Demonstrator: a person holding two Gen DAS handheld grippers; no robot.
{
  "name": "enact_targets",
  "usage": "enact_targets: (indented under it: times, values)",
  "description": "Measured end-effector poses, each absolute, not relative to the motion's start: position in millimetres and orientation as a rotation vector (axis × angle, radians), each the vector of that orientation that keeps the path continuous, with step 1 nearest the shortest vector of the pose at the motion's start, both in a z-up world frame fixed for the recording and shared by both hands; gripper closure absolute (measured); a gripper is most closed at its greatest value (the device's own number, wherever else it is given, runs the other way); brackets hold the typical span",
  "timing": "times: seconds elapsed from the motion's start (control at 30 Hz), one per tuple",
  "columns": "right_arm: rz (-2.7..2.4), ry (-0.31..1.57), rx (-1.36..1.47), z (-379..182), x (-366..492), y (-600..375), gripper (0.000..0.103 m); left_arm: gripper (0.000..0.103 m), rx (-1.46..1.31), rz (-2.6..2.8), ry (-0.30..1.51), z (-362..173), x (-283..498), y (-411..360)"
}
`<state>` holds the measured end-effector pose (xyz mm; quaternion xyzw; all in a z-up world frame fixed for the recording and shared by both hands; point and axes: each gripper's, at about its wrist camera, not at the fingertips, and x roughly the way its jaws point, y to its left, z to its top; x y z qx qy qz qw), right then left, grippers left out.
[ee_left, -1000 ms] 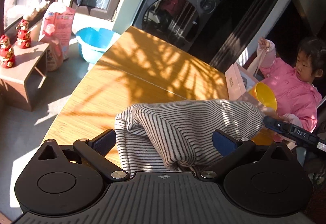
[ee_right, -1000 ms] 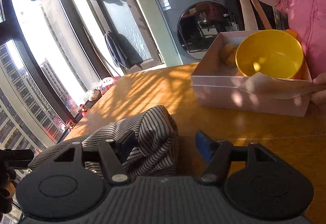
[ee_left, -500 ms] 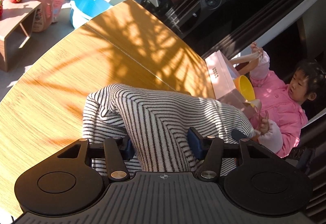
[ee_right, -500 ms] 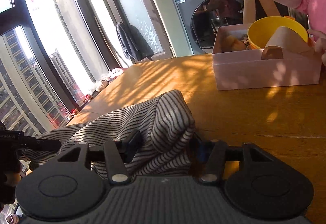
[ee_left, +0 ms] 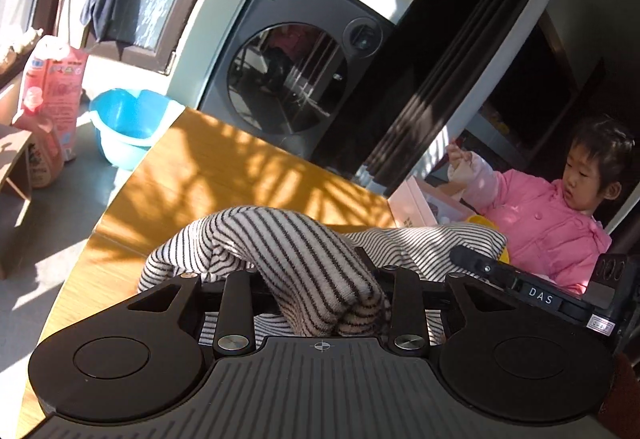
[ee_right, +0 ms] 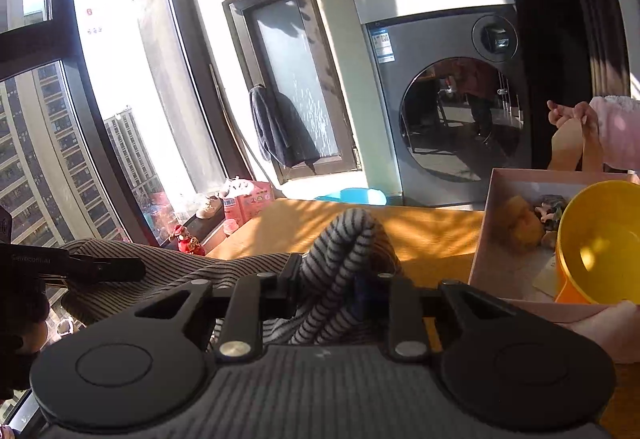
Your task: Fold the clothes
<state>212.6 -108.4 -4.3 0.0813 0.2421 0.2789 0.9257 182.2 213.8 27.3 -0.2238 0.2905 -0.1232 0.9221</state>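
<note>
Sunlit wooden bench (ee_left: 208, 175) carries the striped garment (ee_left: 304, 239), bunched and clenched in both left gripper (ee_left: 316, 279) and right gripper (ee_right: 340, 275) jaws mid-fold, likely needing carrying over next.

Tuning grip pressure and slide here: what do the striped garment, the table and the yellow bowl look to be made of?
Striped garment: soft knit, probably cotton jersey; it bunches in rounded folds where the left gripper and right gripper pinch it.
Table: wood or wood-look laminate, smooth satin finish; grain lines and a seam show.
Yellow bowl: likely plastic, glossy; sunlight glows through its wall.
</note>
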Motion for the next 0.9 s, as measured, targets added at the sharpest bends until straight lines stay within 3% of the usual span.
enact_targets:
  times: [0.3, 0.5, 0.57, 0.63, 0.73, 0.83, 0.9]
  values:
    - [0.666, 0.518, 0.177, -1, 146, -132, 0.079, 0.068, -0.435, -0.322, 0.627, 27, 102, 204]
    - [0.657, 0.66, 0.155, -42, 107, -148, 0.079, 0.066, -0.399, -0.34, 0.743, -4, 61, 191]
    - [0.61, 0.721, 0.124, -60, 103, -149, 0.077, 0.058, -0.371, -0.324, 0.813, -20, 56, 187]
    - [0.573, 0.727, 0.114, -64, 103, -154, 0.067, 0.05, -0.335, -0.288, 0.843, -24, 53, 188]
    - [0.537, 0.674, 0.129, -46, 103, -164, 0.056, 0.045, -0.298, -0.242, 0.789, -4, 49, 195]
    - [0.517, 0.568, 0.138, -20, 103, -168, 0.054, 0.027, -0.282, -0.2, 0.674, 29, 42, 202]
    - [0.525, 0.51, 0.142, -7, 104, -167, 0.054, 0.024, -0.277, -0.207, 0.623, 44, 41, 199]
